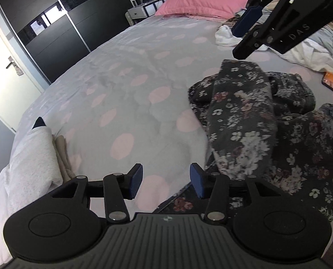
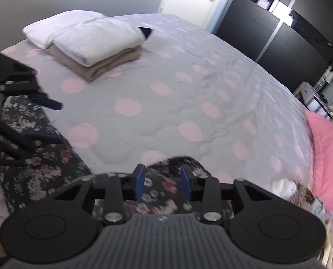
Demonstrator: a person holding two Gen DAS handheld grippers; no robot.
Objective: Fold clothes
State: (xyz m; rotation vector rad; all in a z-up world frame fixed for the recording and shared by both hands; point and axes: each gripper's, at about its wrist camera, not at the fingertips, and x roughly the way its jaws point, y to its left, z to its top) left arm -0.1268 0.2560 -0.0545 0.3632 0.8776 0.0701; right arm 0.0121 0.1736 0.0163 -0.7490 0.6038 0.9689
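Both jaws stand parted and empty: the left hand-held gripper (image 1: 166, 182) hovers over bare bed (image 1: 126, 94); the right hand-held gripper (image 2: 162, 182) hangs above the floral garment (image 1: 240, 121), bunched at three o'clock, apparently let go mid-fold; folded towels (image 2: 94, 38) wait at eleven o'clock.

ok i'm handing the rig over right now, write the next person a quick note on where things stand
Left gripper: open, nothing between the pads, over the bedspread beside the floral garment.
Right gripper: open, above a fold of the floral garment, not clamping it.
Floral garment: lying on the bed partly folded, one panel laid over the rest, still lumpy.
Done: a white towel on a beige folded item stacked at the bed's far corner.
Left: finish folding the floral garment and, probably, move it to the stack; an unfolded pile of clothes waits by the pink pillow.
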